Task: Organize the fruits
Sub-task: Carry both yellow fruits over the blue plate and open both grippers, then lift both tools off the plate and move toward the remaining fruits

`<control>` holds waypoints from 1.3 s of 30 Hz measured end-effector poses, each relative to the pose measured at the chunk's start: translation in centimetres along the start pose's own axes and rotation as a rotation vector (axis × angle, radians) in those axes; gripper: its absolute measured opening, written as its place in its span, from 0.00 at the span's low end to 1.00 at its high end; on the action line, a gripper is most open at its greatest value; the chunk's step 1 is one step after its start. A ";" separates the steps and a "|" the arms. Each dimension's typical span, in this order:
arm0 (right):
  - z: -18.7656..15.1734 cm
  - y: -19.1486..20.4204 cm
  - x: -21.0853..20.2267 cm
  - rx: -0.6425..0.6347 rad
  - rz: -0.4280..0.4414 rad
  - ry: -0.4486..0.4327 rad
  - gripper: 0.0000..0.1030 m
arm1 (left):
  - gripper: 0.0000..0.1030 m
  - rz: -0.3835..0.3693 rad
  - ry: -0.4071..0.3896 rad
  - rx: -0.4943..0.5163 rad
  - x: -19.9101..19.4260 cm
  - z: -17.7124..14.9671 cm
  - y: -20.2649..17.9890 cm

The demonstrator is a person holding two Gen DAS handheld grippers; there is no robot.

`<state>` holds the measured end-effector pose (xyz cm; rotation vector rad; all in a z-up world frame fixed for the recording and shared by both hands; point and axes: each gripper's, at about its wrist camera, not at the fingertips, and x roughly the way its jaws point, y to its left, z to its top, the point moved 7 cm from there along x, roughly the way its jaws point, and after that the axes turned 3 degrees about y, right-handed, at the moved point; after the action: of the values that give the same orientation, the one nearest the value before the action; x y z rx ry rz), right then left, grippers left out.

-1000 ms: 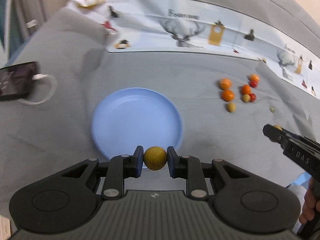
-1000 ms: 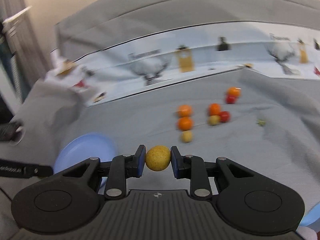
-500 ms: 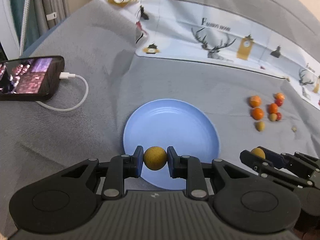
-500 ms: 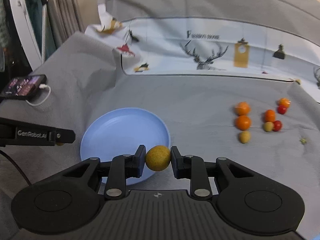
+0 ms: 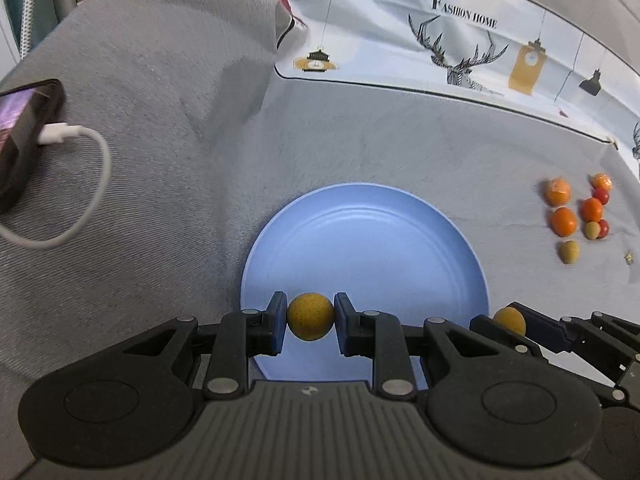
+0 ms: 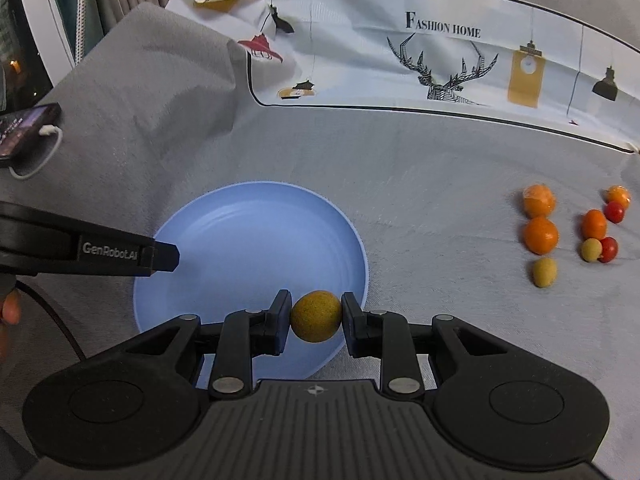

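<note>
My left gripper (image 5: 310, 322) is shut on a round yellow fruit (image 5: 310, 321) over the near rim of an empty blue plate (image 5: 372, 240). My right gripper (image 6: 316, 317) is shut on a second yellow fruit (image 6: 316, 316) over the plate's near right rim (image 6: 256, 240). The right gripper also shows in the left wrist view (image 5: 508, 322) at the plate's right edge. The left gripper (image 6: 164, 257) reaches over the plate's left side in the right wrist view. Several small orange, red and yellow fruits (image 6: 540, 234) lie on the grey cloth to the right (image 5: 564, 222).
A phone (image 5: 24, 136) with a white charging cable (image 5: 92, 184) lies on the cloth at far left. A printed white cloth (image 6: 440, 52) covers the back, its corner folded up at the back left. A small green scrap (image 5: 629, 257) lies right of the fruits.
Both grippers have moved forward and lower toward the plate, each still holding its yellow fruit. The plate now looks larger and closer in both views.
</note>
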<state>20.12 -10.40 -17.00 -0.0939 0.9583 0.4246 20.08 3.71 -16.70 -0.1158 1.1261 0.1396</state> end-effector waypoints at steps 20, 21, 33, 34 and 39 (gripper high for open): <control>-3.3 -0.4 -10.4 0.082 -0.018 -0.069 0.83 | 0.99 -0.213 -0.060 -0.109 -10.7 -5.0 0.2; -3.7 -0.3 -11.4 0.092 -0.021 -0.080 0.84 | 0.99 -0.222 -0.073 -0.121 -11.9 -5.5 0.2; -7.4 1.8 -21.0 0.105 -0.044 -0.205 0.93 | 1.00 -0.314 -0.316 -0.093 -23.2 -9.8 -1.2; -7.7 1.9 -21.7 0.104 -0.041 -0.218 0.93 | 1.00 -0.322 -0.310 -0.084 -23.7 -10.1 -1.3; -8.8 2.7 -24.1 0.085 -0.025 -0.262 0.96 | 1.00 -0.269 -0.329 -0.107 -25.6 -11.4 -0.8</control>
<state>0.25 -17.74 -2.26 0.0273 0.7149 0.3622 -0.75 -0.25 1.63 -0.3258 0.7659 -0.0217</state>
